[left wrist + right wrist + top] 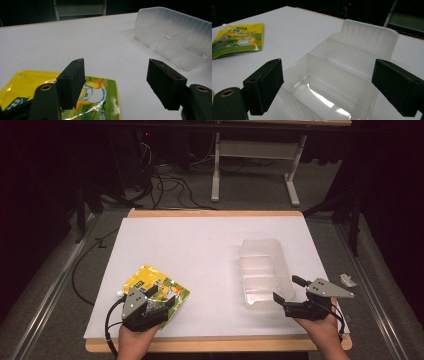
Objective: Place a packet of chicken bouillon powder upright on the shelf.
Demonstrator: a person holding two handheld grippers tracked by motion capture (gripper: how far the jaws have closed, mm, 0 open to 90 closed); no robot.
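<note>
One yellow pouch (pixel 156 287), one clear bin (pixel 263 272); left gripper (pixel 159 307) and right gripper (pixel 289 290) fingers spread, holding nothing

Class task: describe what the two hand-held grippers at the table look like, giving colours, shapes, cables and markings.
Both are black. The left gripper and right gripper each carry a grey three-cornered plate on top and end in two blocky black jaws. Brass-coloured eyelets sit at the jaw bases. A black cable trails from the left one.
</note>
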